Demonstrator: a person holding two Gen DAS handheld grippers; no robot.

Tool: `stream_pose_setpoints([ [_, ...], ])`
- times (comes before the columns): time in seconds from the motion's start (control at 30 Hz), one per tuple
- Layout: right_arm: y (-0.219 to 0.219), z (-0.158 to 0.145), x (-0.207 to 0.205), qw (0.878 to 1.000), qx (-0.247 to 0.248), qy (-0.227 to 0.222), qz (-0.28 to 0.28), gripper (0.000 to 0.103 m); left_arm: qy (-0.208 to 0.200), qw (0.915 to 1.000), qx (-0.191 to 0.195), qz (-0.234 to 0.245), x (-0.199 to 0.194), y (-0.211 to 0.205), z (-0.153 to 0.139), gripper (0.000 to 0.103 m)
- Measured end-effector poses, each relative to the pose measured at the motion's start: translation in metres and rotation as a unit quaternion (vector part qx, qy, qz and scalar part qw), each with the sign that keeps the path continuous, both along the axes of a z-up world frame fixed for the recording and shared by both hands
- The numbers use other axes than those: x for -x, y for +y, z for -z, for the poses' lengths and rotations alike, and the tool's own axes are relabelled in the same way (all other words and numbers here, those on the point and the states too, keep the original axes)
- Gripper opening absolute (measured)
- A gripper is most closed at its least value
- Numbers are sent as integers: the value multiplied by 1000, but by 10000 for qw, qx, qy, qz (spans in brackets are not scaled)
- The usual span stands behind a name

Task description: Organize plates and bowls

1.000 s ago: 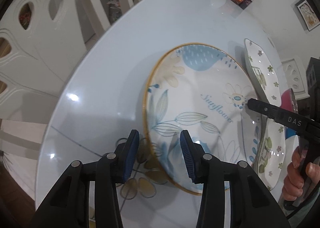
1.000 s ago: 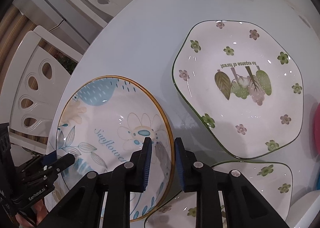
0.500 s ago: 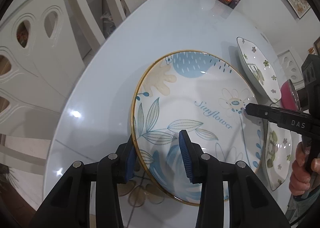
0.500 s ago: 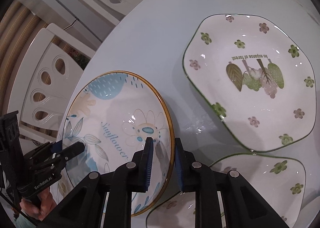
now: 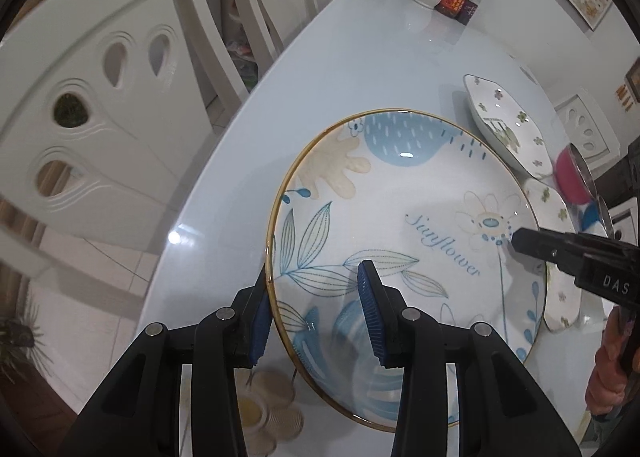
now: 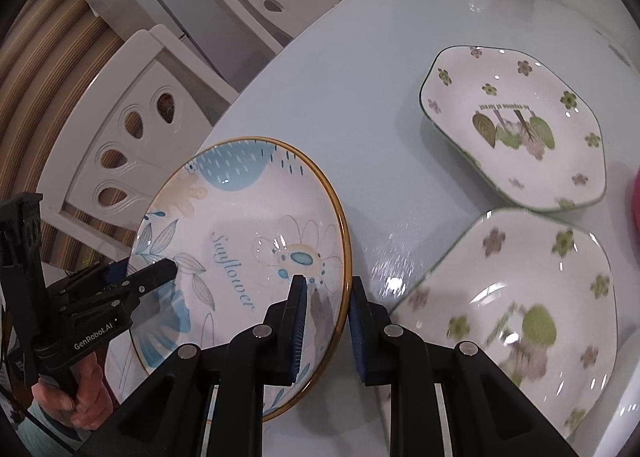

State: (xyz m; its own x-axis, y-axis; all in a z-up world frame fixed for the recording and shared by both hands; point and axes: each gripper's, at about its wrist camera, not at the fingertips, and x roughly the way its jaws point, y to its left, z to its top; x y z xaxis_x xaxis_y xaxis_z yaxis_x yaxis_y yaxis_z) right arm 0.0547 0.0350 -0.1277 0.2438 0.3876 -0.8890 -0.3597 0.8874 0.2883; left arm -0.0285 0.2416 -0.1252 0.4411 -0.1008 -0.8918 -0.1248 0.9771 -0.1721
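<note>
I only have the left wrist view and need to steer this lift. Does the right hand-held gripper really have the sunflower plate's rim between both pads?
Observer: Yes. The right hand-held gripper has one pad inside and one outside the rim of the sunflower plate, clamped on it.
Operator: What lies past that outer pad?
Observer: The near green-flowered plate, flat on the table, clear of the sunflower plate's rim.
Operator: Is it stacked with the other one?
Observer: No. The far green-flowered plate lies beside it, not on it.
</note>
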Motion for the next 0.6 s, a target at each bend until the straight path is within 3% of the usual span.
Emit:
stream_pose_setpoints([
  [0.23, -7, -6, 56, 9997, -43, 47, 215, 20, -64, 10000, -12, 43, 36, -2, -11, 37],
  [0.6, 3, 26, 108, 9994, -50, 251, 222, 20, 31, 9998, -183, -116, 76, 1, 7, 37],
])
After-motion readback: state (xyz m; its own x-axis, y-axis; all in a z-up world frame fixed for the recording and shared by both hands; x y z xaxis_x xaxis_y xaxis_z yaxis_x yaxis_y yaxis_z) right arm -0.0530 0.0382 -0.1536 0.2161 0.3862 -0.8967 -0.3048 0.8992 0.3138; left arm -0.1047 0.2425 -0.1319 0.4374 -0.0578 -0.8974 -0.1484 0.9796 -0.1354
